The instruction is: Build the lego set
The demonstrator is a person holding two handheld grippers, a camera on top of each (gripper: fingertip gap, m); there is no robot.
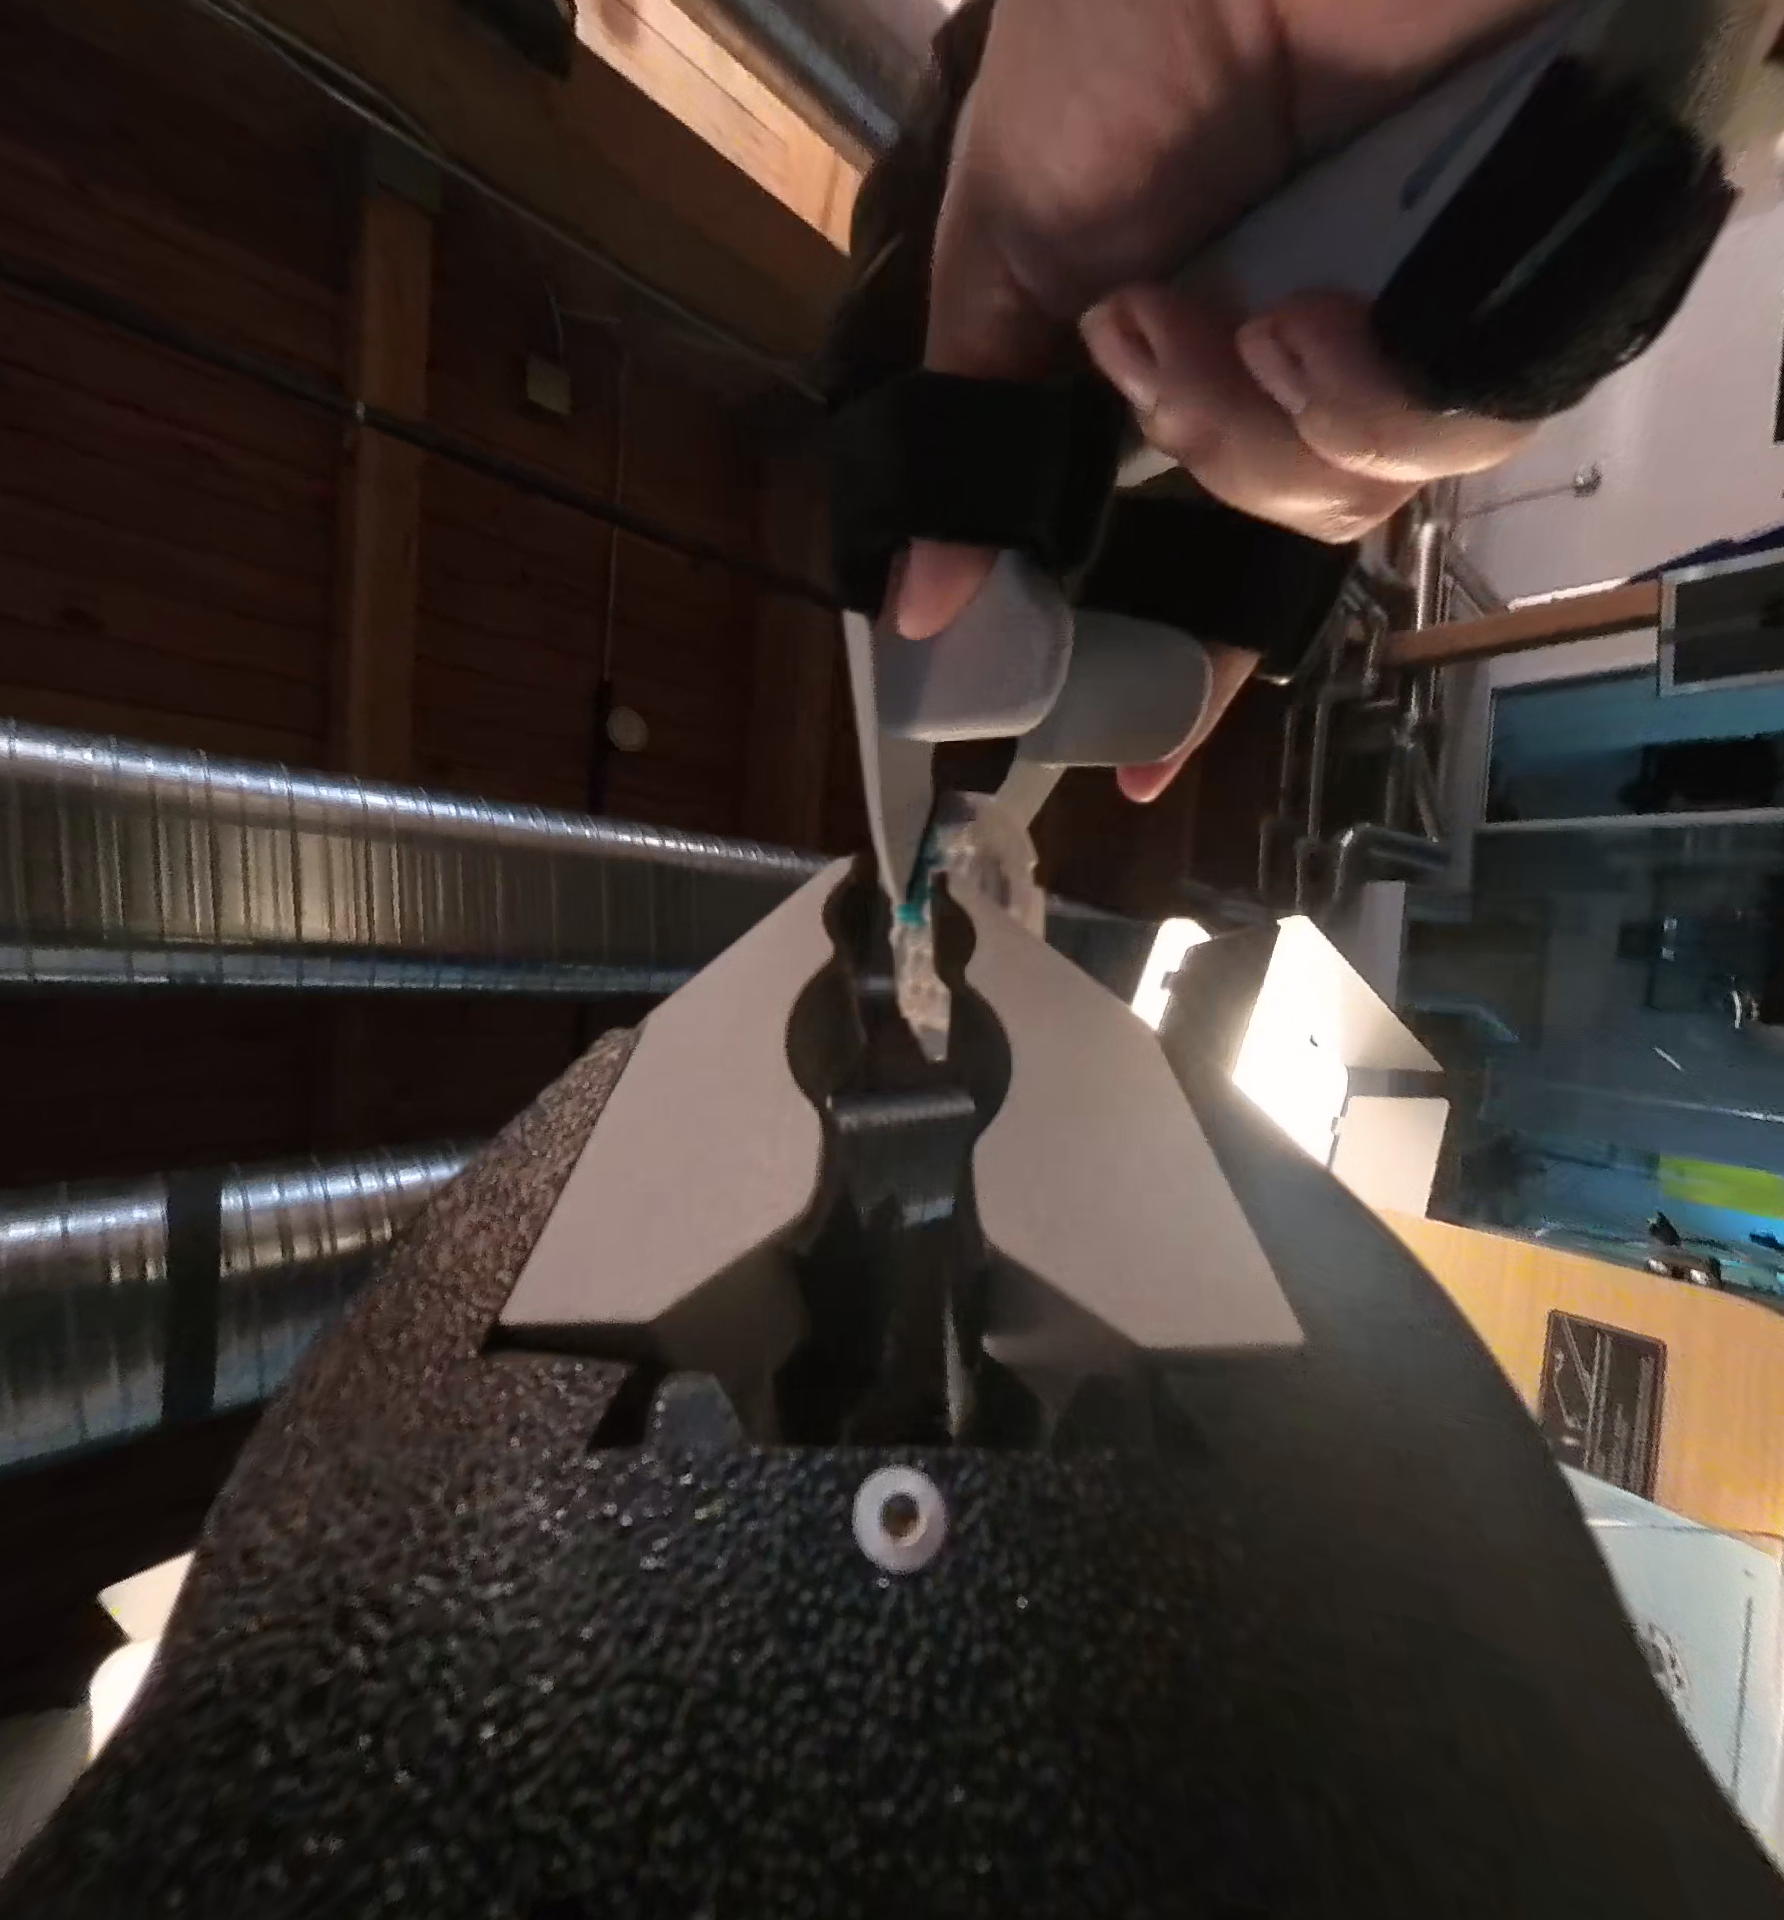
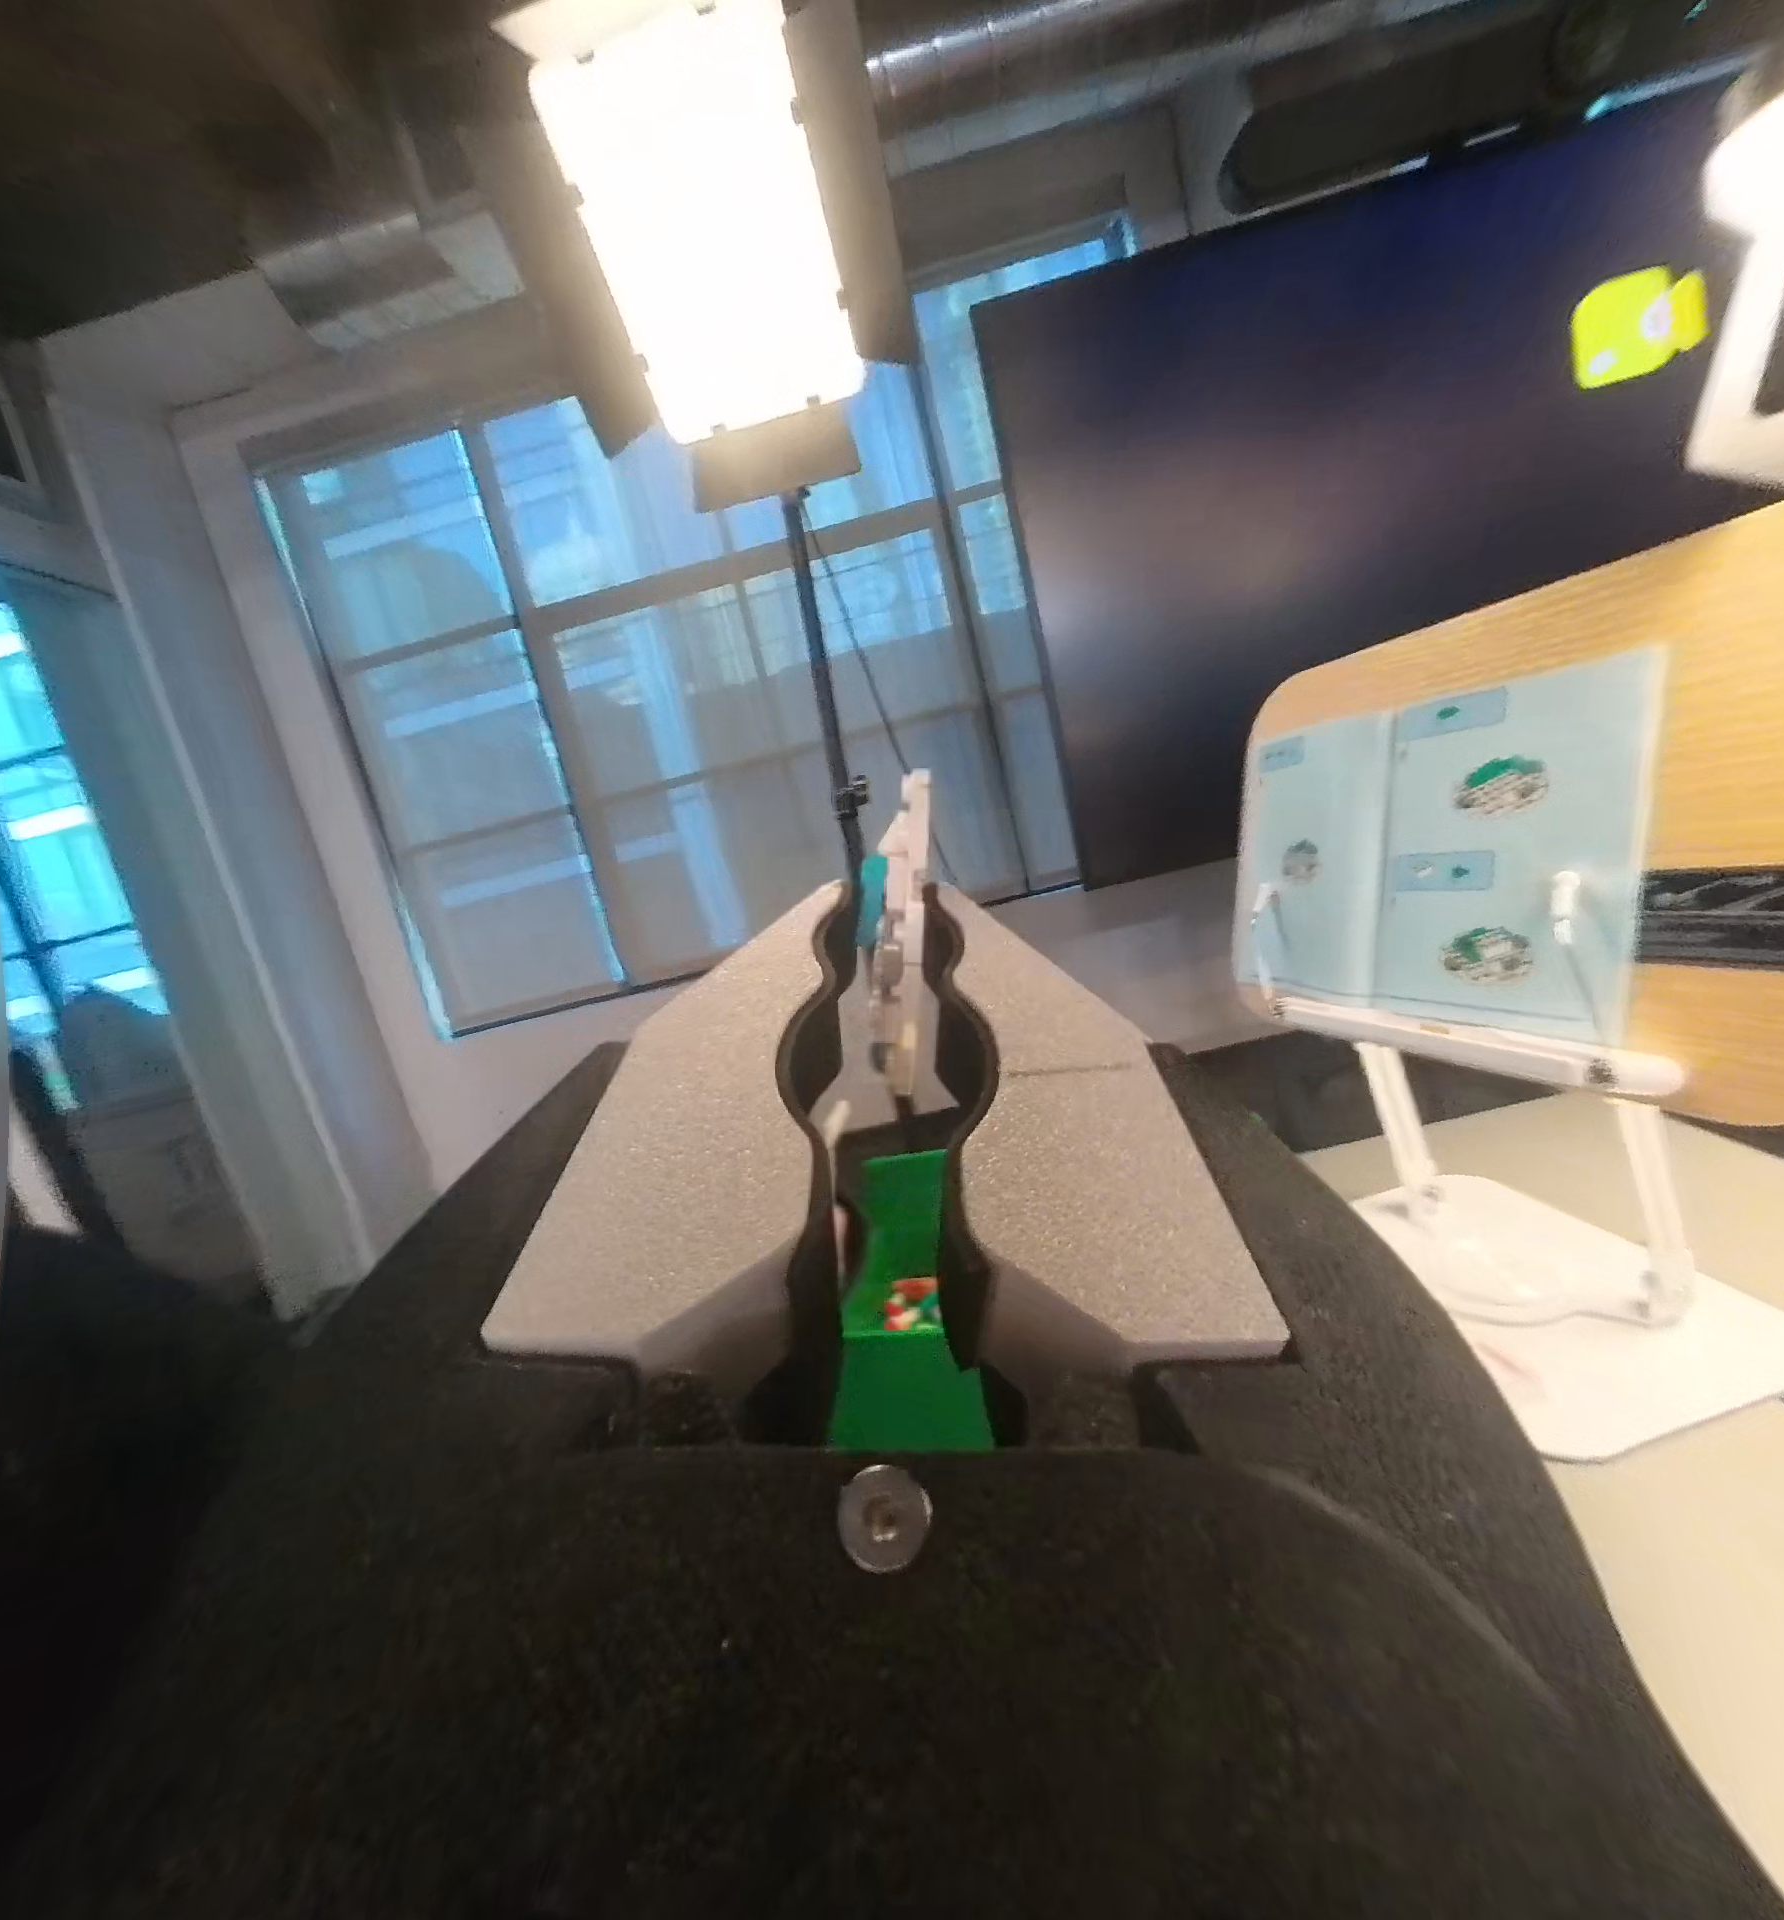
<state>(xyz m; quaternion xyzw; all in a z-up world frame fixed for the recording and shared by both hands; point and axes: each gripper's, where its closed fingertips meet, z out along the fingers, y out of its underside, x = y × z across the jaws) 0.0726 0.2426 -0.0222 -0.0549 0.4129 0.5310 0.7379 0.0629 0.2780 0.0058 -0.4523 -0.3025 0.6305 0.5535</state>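
Your right gripper (image 2: 890, 935) jaws pinching the white-and-teal lego assembly (image 2: 903, 914) at 12 o'clock, your left gripper (image 1: 903, 925) jaws narrow around that assembly, instruction booklet (image 2: 1449, 842) at 3 o'clock above the tabletop (image 2: 1646, 1621)

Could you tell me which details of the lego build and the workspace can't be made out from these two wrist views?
- Lego assembly, right wrist view: edge-on between the right gripper fingers; its face is hidden.
- Same assembly, left wrist view: blurred, partly behind the left gripper.
- Instruction booklet: diagrams blurred.
- Green tray: contents too small.
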